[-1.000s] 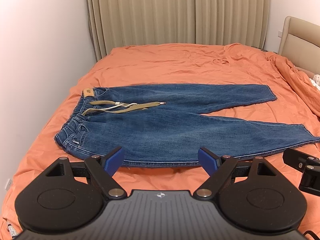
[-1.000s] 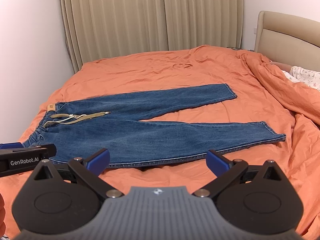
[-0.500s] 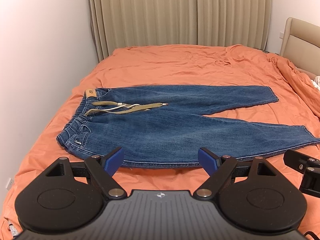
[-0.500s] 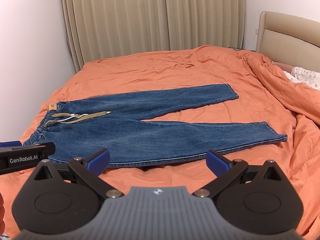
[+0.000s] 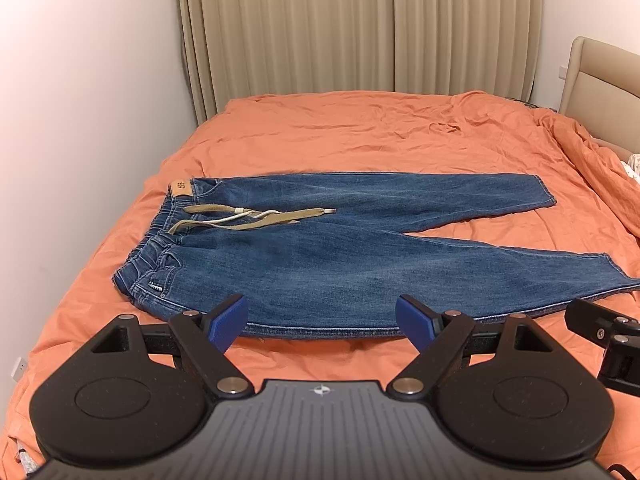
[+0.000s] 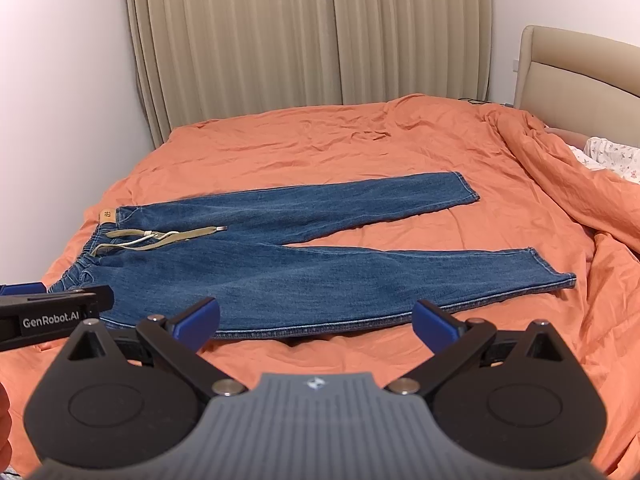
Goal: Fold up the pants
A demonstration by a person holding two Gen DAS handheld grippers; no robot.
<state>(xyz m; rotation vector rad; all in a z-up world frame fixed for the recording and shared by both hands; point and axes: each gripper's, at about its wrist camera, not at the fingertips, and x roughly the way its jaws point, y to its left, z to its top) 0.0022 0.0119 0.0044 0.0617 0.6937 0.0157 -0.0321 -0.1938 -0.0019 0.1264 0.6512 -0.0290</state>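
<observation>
While both tongs hang above the near edge of the bed (image 5: pixel 360 128), neither has hold of anything — the left gripper (image 5: pixel 322 320) and the right gripper (image 6: pixel 316 322) each stand with blue pads spread wide and bare. Just beyond them the jeans (image 5: pixel 340 256) lie flat across the orange sheet, waistband toward the bed's left edge, legs splayed toward the right. A tan drawstring (image 5: pixel 256 218) lies loose on the front. Only the right wrist view shows both leg hems and a floral pillow (image 6: pixel 612 156) by the headboard (image 6: pixel 576 68) — the left view cuts off the nearer hem.
</observation>
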